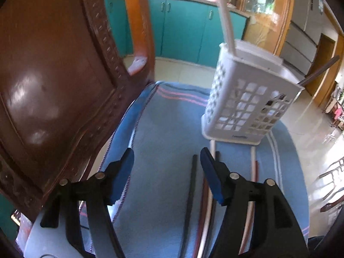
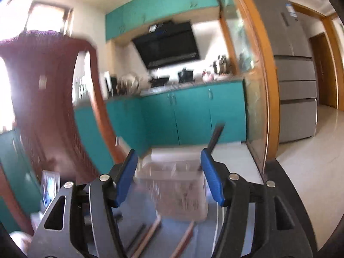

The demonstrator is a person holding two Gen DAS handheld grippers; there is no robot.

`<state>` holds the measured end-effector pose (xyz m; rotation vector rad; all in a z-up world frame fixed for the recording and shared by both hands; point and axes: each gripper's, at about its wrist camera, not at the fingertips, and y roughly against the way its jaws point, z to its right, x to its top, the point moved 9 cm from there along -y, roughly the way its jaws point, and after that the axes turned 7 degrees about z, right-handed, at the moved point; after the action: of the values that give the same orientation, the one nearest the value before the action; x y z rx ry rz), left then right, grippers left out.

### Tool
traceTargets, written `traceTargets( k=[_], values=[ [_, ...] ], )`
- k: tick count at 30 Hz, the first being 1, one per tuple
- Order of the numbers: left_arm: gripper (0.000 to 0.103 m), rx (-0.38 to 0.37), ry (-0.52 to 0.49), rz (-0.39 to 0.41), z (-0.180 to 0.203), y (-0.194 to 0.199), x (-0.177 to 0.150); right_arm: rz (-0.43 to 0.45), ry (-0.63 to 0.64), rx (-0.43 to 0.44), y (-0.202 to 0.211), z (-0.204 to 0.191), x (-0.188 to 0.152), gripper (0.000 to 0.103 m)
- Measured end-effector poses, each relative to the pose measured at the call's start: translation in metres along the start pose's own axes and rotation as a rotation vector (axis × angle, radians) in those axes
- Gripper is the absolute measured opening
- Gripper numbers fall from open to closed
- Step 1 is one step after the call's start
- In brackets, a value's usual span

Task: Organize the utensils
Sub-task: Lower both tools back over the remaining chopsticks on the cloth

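Left wrist view puts the white utensil basket (image 1: 247, 99) at about one o'clock, standing on the blue striped cloth (image 1: 167, 124) that covers the surface. It already holds a white chopstick (image 1: 225, 23) sticking up at its far corner and a dark one (image 1: 320, 71) leaning out toward three o'clock, so I'd judge the sorting started but well short of done. Most of the chopsticks (image 1: 206, 204) lie loose on the cloth at six o'clock: a black one, reddish-brown ones and white ones, roughly parallel, their far tips reaching the basket's foot.

The left gripper (image 1: 166, 172) hangs just above them, jaws spread wide with nothing between; the right-hand pad overlaps a white stick in the picture, though I cannot tell whether it touches. The right gripper (image 2: 168, 172) (its picture is badly smeared) is also wide open and empty, with the basket (image 2: 178, 189) straight ahead at twelve o'clock and loose sticks (image 2: 150, 234) below.

Around it all: a carved brown chair (image 1: 53, 86) crowds the surface's edge from nine to eleven o'clock, and looks the likeliest thing to knock. Teal cabinets (image 1: 182, 25) run along the back, a grey fridge (image 2: 292, 64) stands at two o'clock.
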<state>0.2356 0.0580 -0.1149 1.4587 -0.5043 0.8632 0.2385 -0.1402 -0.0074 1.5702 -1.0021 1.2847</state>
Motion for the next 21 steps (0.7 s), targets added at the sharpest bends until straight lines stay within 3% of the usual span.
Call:
traceTargets(
  k=[4,8,12,21],
  values=[
    [0.071,0.025,0.015,-0.050,-0.009,-0.007,-0.008,-0.235,-0.031,0.037,-0.024,-0.011,-0.052,0.060],
    [0.074,0.030,0.007,-0.062,-0.010,-0.009,-0.012,-0.485,-0.062,-0.056,-0.050,0.004,-0.106,0.060],
    [0.077,0.025,-0.011,-0.074,-0.007,-0.010,-0.016,-0.587,0.009,-0.157,-0.060,0.017,-0.144,0.060],
    [0.080,0.020,-0.047,-0.114,-0.001,-0.016,-0.027,-0.706,0.038,-0.152,-0.069,0.010,-0.182,0.060]
  ],
)
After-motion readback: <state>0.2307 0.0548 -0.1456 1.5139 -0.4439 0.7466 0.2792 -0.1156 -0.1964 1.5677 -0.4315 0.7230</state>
